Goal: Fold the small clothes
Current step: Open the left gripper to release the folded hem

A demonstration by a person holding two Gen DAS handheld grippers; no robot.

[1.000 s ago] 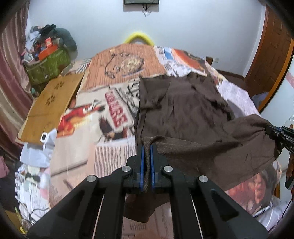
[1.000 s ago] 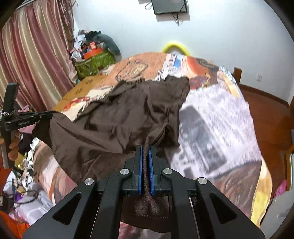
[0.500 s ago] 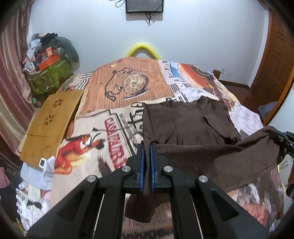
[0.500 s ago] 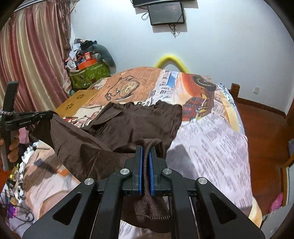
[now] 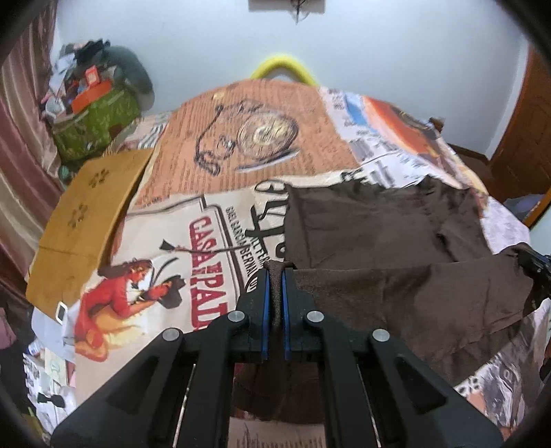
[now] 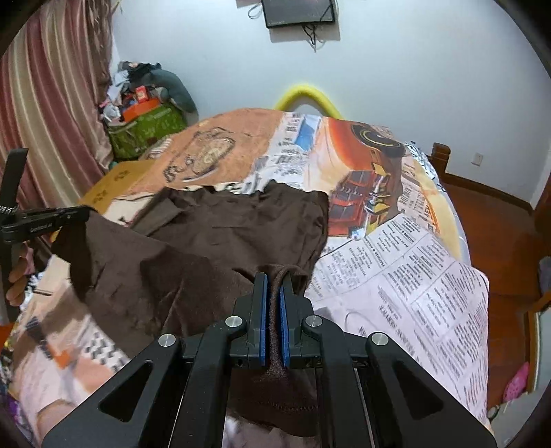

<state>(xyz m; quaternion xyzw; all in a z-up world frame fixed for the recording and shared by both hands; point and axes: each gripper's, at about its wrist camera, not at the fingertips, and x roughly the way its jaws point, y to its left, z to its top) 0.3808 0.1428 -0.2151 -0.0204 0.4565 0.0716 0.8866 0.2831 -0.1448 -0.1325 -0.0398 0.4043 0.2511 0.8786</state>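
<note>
I have both grippers pinching the brown garment [image 5: 378, 234]: the left gripper [image 5: 273, 275] nips one edge low in the frame's centre, the right gripper [image 6: 272, 279] another. The cloth's far part lies on the printed bedspread [image 5: 193, 241] at middle right, its near part stretched between my hands. I judge an uneven pull could skew the fold or slip the thin fabric free.

A home bedroom: a bed [image 6: 413, 262] with a newspaper-and-poster print sheet fills the middle, its wooden post at the far right corner. A striped pink curtain [image 6: 55, 103] hangs along the left, a small screen [image 6: 299, 13] is mounted on the pale wall, and a green bag [image 6: 146, 132] heaped with clutter stands beyond the bed's far left corner.
</note>
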